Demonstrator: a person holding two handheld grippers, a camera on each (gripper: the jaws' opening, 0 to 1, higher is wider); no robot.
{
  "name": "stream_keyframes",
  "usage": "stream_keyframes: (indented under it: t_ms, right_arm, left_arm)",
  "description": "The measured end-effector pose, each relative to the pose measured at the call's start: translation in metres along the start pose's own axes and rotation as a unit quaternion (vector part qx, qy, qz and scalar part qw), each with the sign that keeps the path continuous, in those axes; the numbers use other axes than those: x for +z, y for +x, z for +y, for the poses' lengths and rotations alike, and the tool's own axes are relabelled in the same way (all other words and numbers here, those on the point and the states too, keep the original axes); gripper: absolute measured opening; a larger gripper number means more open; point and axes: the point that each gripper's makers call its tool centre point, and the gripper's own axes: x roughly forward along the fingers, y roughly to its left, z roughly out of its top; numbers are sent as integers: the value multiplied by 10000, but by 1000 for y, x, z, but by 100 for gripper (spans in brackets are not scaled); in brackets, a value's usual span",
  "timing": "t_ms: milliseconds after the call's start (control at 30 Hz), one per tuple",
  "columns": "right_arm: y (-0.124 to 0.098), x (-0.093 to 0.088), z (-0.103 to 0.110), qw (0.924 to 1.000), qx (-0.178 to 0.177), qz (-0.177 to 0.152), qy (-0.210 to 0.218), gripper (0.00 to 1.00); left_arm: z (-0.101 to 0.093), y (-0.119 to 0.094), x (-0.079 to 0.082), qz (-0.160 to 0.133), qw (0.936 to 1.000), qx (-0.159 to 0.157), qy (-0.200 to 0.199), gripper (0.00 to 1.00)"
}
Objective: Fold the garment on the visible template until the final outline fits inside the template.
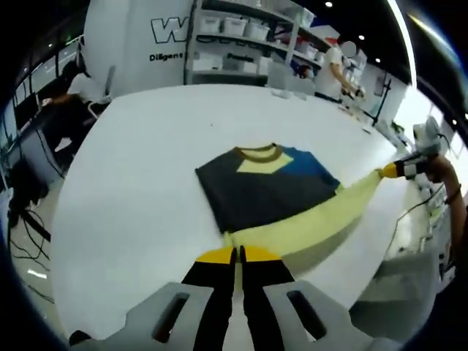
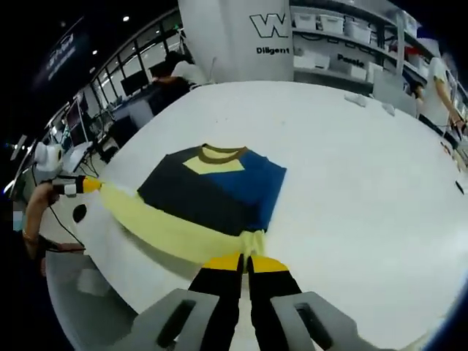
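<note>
The garment (image 1: 267, 186) lies on the white table (image 1: 139, 168), collar away from me: dark grey body, blue shoulder panel (image 1: 311, 167), brown collar, pale yellow lower band (image 1: 329, 219). My left gripper (image 1: 238, 254) is shut on one end of that yellow band. The right gripper (image 1: 401, 170) comes in from the right, pinching the band's other end, so the band is stretched between them. In the right gripper view the garment (image 2: 212, 190) sits ahead of my right gripper (image 2: 246, 259), shut on the yellow band (image 2: 168, 227); the left gripper (image 2: 82, 185) holds the far end. No template outline can be made out.
Shelves with white bins (image 1: 241, 29) stand behind the table. A person (image 1: 340, 69) works at the far right and another sits at a desk (image 2: 183, 73). The table edge (image 2: 80, 241) runs close under the stretched band.
</note>
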Motion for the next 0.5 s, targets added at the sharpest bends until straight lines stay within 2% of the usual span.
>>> stream_keyframes:
  t_ms: [167,500]
  right_arm:
    - [5,19,-6,9997,5,-223,40,0]
    - [20,43,-15,9997,-20,-251,70,0]
  left_arm:
    - [5,7,12,-88,9999,22,-82,0]
    - [15,26,36,-207,9996,49,-179,0]
